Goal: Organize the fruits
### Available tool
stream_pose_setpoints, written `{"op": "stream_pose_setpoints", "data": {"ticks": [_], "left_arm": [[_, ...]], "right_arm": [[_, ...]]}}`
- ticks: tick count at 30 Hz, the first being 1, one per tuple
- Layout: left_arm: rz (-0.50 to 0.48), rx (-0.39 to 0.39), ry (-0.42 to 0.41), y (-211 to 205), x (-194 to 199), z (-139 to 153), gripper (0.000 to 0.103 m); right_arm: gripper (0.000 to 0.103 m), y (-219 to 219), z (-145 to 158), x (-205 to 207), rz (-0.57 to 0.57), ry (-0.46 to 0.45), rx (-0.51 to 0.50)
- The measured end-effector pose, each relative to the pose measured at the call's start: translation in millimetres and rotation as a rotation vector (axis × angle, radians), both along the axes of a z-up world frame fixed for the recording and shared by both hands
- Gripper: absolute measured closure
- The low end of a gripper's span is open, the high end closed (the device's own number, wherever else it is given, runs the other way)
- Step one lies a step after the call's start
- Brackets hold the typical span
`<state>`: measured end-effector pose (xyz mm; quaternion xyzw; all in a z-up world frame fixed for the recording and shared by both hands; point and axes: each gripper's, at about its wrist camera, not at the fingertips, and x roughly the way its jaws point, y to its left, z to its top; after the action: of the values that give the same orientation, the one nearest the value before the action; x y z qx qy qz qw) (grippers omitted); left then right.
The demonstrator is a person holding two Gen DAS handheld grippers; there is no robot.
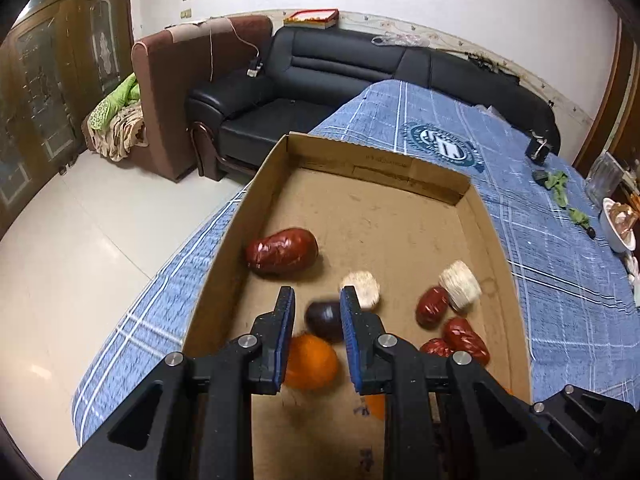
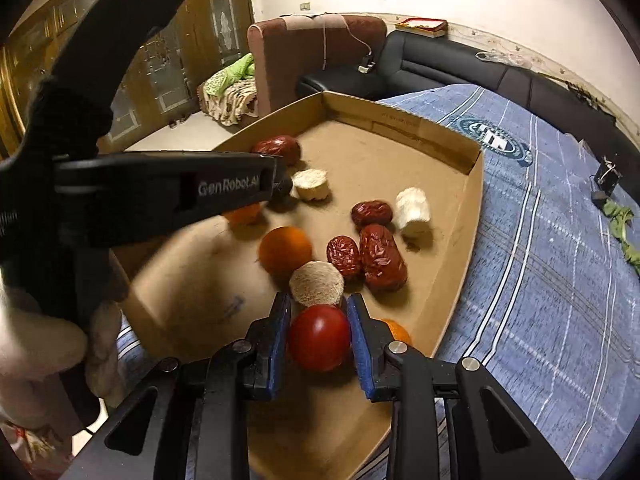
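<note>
Between my right gripper (image 2: 319,334) fingers sits a red tomato (image 2: 319,337), both pads against its sides as far as I can judge: pinching it, low over the cardboard tray (image 2: 472,200). Round, so no long axis to speak of.

Left gripper (image 1: 318,322): jaws spread partway, bracketing a dark plum-like fruit (image 1: 325,320). It is blurred; contact on the right pad looks likely, the left shows a gap. Not a firm hold, I judge. An orange (image 1: 310,362) lies just under and behind it.

Mid-tray: a second orange (image 2: 285,250), a pale cut disc (image 2: 317,284) touching the tomato's far side, and three red dates (image 2: 382,258) clustered together, the largest with its long axis running roughly away from me. Two more pale cylinders (image 2: 413,211) lie beyond.

Far left corner: one large date (image 1: 282,251), long axis across the tray, well apart. Like seems to be gathering with like.

Tray rests on a blue plaid-covered tabletop (image 1: 560,280); black sofa (image 1: 320,64) behind.
</note>
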<state>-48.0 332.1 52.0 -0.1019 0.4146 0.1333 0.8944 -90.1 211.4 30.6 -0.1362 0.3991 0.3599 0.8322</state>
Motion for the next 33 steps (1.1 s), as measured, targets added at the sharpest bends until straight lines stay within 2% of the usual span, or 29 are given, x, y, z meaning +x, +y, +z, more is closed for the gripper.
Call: {"op": "stream_pose_setpoints", "data": {"ticks": [4, 7, 11, 16, 23, 27, 30, 31, 33], "left_arm": [[-0.006, -0.032, 0.022, 7.1, 10.8, -3.7, 0.081], [-0.006, -0.047, -0.003, 11.2, 2.2, 1.7, 0.081], [-0.025, -0.089, -0.036, 12.6, -22.1, 9.2, 0.081], [-0.044, -0.078, -0.052, 4.5, -55.2, 8.0, 0.081], [-0.039, -0.098, -0.071, 6.9, -69.2, -4.9, 0.079], [-0.009, -0.119, -0.074, 11.9, -73.4, -6.3, 0.048], [0.0, -0.15, -0.071, 15.7, -75.5, -7.0, 0.044], [0.003, -0.17, -0.071, 18.0, -76.9, -7.0, 0.039], [0.003, -0.215, -0.08, 21.6, -79.7, -5.7, 0.036]], "right_arm": [[0.07, 3.2, 0.7, 15.8, -0.037, -0.015, -0.012], [0.07, 1.3, 1.6, 23.8, -0.057, 0.012, 0.009], [0.07, -0.3, 6.1, 10.6, -0.006, 0.027, 0.033], [0.07, 3.7, 3.0, -5.7, 0.049, 0.053, 0.042], [0.069, 7.3, -2.4, -12.2, 0.062, 0.046, 0.037], [0.065, 6.9, 0.7, -17.5, 0.059, 0.012, 0.022], [0.058, 5.1, 5.1, -21.4, 0.061, -0.008, 0.024], [0.056, 3.8, 7.3, -22.9, 0.06, -0.014, 0.027], [0.054, 0.6, 11.4, -24.6, 0.059, -0.02, 0.04]]}}
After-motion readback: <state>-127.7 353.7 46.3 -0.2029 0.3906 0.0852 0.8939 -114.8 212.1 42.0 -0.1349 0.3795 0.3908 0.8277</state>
